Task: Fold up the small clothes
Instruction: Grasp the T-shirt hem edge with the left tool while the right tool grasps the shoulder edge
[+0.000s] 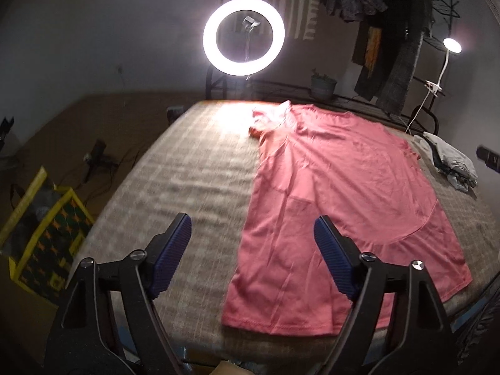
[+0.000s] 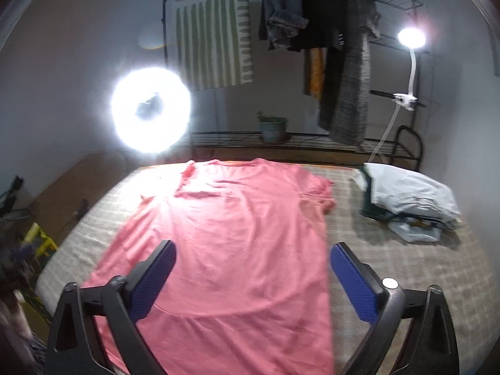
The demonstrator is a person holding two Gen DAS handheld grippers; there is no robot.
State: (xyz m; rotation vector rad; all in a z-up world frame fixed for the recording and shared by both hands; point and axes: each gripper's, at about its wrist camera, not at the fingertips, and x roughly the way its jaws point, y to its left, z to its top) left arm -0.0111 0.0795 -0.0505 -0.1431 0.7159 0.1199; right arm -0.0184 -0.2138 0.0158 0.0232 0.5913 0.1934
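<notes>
The left gripper (image 1: 253,234) hangs with its jaws wide apart above the near left edge of the pink shirt (image 1: 337,187). The right gripper (image 2: 251,262) is likewise spread, empty, over the shirt, which lies flat on the checked bed (image 1: 187,168).

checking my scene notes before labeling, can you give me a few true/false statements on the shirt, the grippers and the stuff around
1. The pink t-shirt lies spread flat on the checked bed cover. True.
2. The left gripper is clamped on the shirt's hem. False: its jaws are open, holding nothing.
3. The right gripper is open. True.
4. The pile of folded clothes sits left of the shirt. False: it sits right of it.
5. The ring light is switched off. False: it glows.
</notes>
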